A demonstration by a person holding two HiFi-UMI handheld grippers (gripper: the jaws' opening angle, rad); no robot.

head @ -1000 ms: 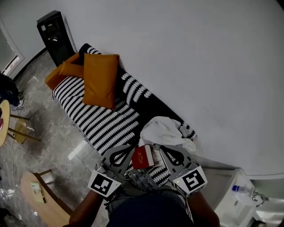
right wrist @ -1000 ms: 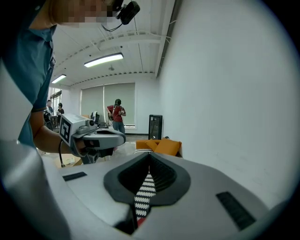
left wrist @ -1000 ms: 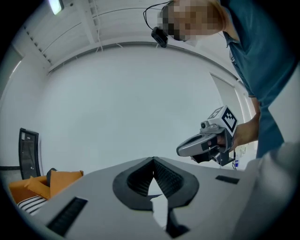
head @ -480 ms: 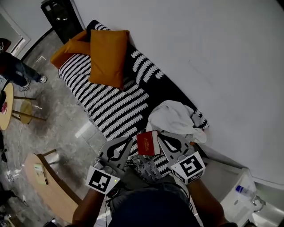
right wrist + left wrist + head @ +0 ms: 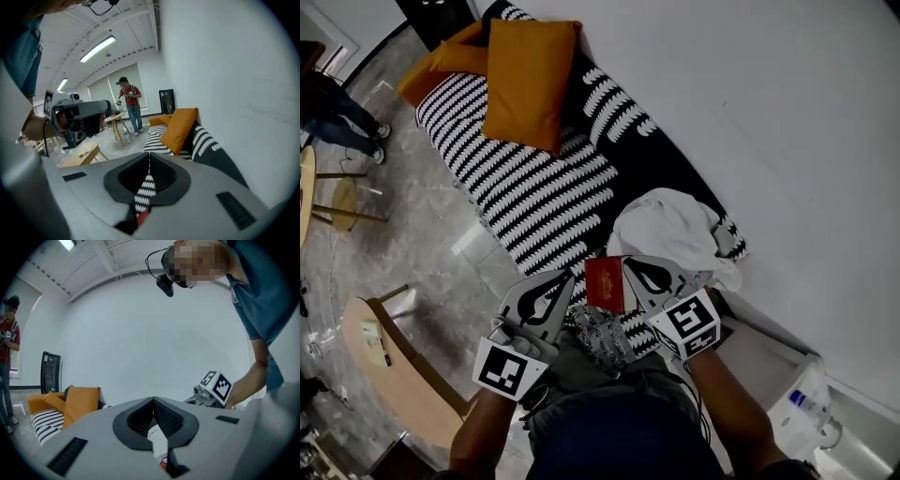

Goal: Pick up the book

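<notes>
Your left gripper (image 5: 153, 400) and right gripper (image 5: 149, 157) are both closed and empty; go lower like this and the right tip may shove the book (image 5: 605, 284) beside it away.

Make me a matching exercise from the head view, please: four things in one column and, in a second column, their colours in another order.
Things
1. book
2. large cushion
3. crumpled cloth
4. sofa

Colours
A. black with white stripes
B. white
C. red
D. orange

Right pairs: 1-C, 2-D, 3-B, 4-A
</notes>
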